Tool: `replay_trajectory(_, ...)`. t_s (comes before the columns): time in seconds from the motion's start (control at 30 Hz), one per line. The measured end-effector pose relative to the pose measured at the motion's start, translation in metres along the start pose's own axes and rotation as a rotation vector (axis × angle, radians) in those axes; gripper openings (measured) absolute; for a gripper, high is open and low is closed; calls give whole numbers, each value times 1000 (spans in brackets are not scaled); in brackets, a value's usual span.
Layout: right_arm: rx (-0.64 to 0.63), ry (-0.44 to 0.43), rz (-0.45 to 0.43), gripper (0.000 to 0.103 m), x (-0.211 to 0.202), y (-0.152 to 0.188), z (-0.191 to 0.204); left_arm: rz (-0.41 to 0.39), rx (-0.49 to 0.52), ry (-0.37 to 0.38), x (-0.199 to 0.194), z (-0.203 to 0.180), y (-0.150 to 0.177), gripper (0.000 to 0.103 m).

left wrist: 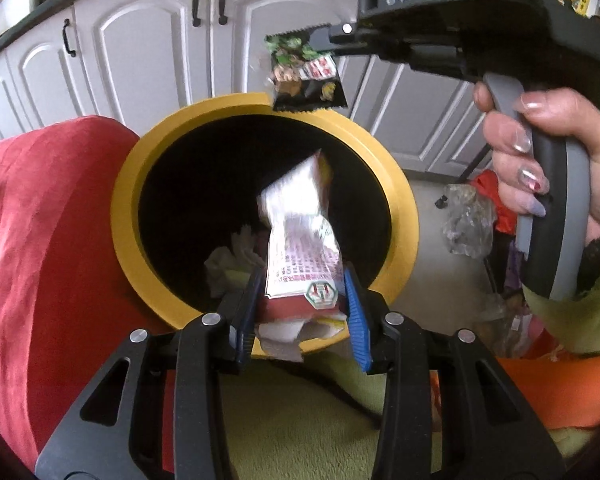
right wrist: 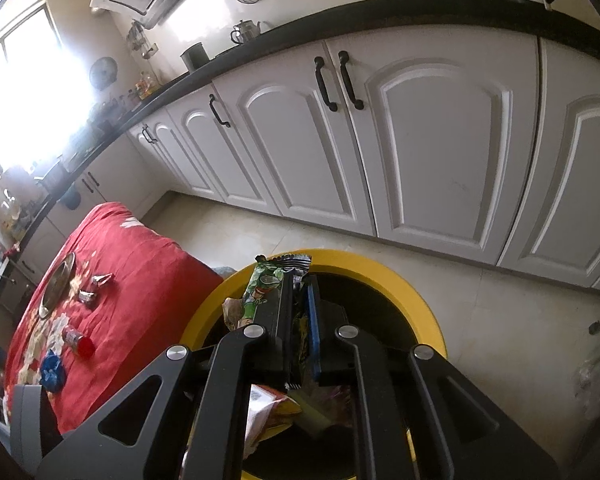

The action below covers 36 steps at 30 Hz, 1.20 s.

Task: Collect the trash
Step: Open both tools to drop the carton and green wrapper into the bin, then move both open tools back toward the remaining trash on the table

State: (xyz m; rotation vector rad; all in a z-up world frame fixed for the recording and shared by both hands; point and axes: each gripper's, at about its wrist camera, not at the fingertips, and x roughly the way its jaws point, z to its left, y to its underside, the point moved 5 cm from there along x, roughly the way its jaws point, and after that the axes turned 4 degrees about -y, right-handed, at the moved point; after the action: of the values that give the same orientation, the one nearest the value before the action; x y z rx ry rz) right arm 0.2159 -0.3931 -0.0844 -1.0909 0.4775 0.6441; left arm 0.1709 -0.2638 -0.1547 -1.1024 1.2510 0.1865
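Observation:
A yellow-rimmed trash bin (left wrist: 124,216) with a dark inside stands on the floor beside the red-covered table. My left gripper (left wrist: 300,292) is shut on a crumpled red and white wrapper (left wrist: 300,240), held over the bin's near rim. My right gripper (left wrist: 320,38) is shut on a green and black snack packet (left wrist: 306,74), which hangs above the bin's far rim. In the right wrist view the right gripper (right wrist: 300,280) holds that packet (right wrist: 266,288) over the bin (right wrist: 416,292). White tissues (left wrist: 228,260) lie inside the bin.
A red cloth-covered table (right wrist: 140,264) left of the bin holds a metal plate (right wrist: 58,284), foil wrappers (right wrist: 100,280), a red-capped small jar (right wrist: 78,342) and a blue crumpled item (right wrist: 52,370). White kitchen cabinets (right wrist: 420,152) stand behind. A clear plastic bag (left wrist: 468,220) lies on the floor at right.

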Motion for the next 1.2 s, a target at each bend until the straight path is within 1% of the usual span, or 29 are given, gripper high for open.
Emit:
replay_trajectory(0.07,8,1,4,9,1,1,-1,-2,-16,-4,-1,4,0,33)
replay_trajectory(0.13,17,2,4,13,1,1,-3,-6,-31,-8,-1,6,0,49)
replay_trajectory(0.2,22,0,5,17,1,1,-4,-14,-48,-11,-3,9,0,52)
replay_trajectory(0.3,29,2,-1,25,-1,0,-6,-36,-72,-21,-11,16,-2,66)
replay_trajectory(0.37,29,5,-6,25,-2,0,-6,-53,-89,-28,-16,21,-4,73)
replay_trajectory(0.43,27,6,-11,27,-4,-1,-5,-70,-108,-40,-23,26,-5,85)
replay_trajectory(0.5,24,7,-15,34,-5,-1,-2,-86,-138,-50,-30,34,-5,92)
replay_trajectory(0.57,19,6,-22,37,-7,-1,1,-100,-162,-62,-36,41,-5,92)
replay_trajectory(0.7,-5,-8,-32,40,-10,-3,11,-135,-188,-110,-50,53,-6,92)
replay_trajectory(1.03,-65,-29,-63,44,-24,-6,36,-220,-267,-187,-89,81,-6,92)
replay_trajectory(1.2,-102,-61,-74,44,-29,-7,53,-261,-300,-234,-107,96,-2,92)
